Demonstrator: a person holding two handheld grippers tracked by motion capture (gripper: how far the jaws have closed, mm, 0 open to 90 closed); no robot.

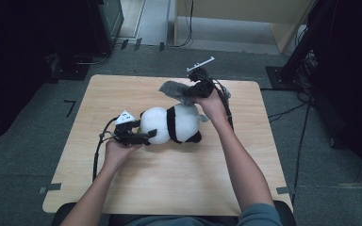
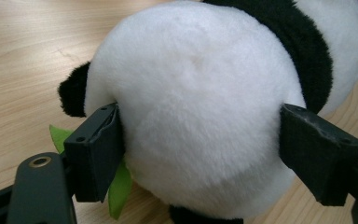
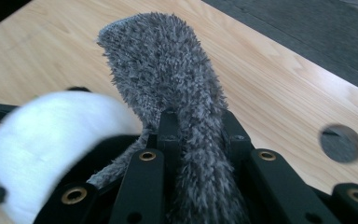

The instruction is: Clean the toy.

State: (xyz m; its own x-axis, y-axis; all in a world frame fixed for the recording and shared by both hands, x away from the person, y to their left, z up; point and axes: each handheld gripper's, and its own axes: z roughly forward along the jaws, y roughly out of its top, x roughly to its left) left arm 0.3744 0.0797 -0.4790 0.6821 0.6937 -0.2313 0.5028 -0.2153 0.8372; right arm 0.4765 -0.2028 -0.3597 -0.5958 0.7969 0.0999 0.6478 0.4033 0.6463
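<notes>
panda's face [image 1: 147, 126] hidden, grey cloth's [image 3: 168, 84] lower end cropped

- You've got a light wood table [image 1: 179, 183] on grey carpet [image 1: 23, 160].
- Tape marks sit on the carpet by your table's near corners.
- Pale wooden furniture [image 1: 245, 12] stands at the far side.
- Dark equipment flanks both sides; cables [image 1: 306, 117] trail on your right.

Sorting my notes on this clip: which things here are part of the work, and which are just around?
Part of the work:
- plush panda, lying on the table between the left gripper jaws
- grey fuzzy cloth, pinched in the right gripper

Just around:
- table
- green leaf under the panda
- cables on the floor
</notes>
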